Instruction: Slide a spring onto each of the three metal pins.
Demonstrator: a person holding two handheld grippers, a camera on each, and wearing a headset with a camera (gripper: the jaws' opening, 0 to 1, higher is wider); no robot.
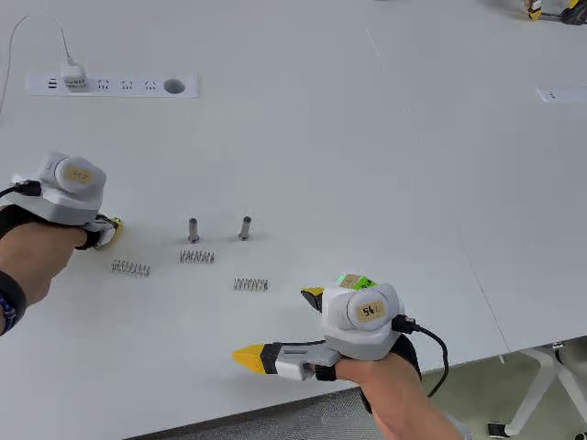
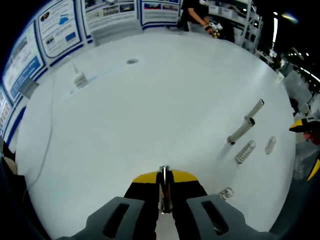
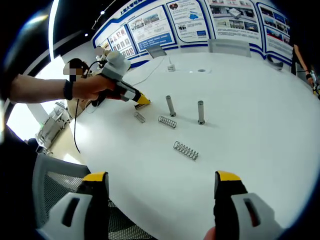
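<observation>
Two metal pins (image 1: 193,229) (image 1: 245,227) stand upright on the white table (image 1: 367,183). Three springs lie flat in front of them: one at the left (image 1: 130,268), one in the middle (image 1: 197,256), one at the right (image 1: 250,284). My left gripper (image 2: 164,176) is shut on a third metal pin (image 2: 163,200), held low over the table left of the springs (image 1: 108,229). My right gripper (image 3: 161,177) stands open with nothing in it, near the front edge (image 1: 280,325), with the right spring (image 3: 185,150) ahead of it.
A white power strip (image 1: 110,85) with a plugged-in charger lies at the far left of the table. A second socket plate (image 1: 559,93) sits at the far right. The table's front edge (image 1: 229,422) runs just behind my right gripper, with a mesh chair (image 3: 55,190) below it.
</observation>
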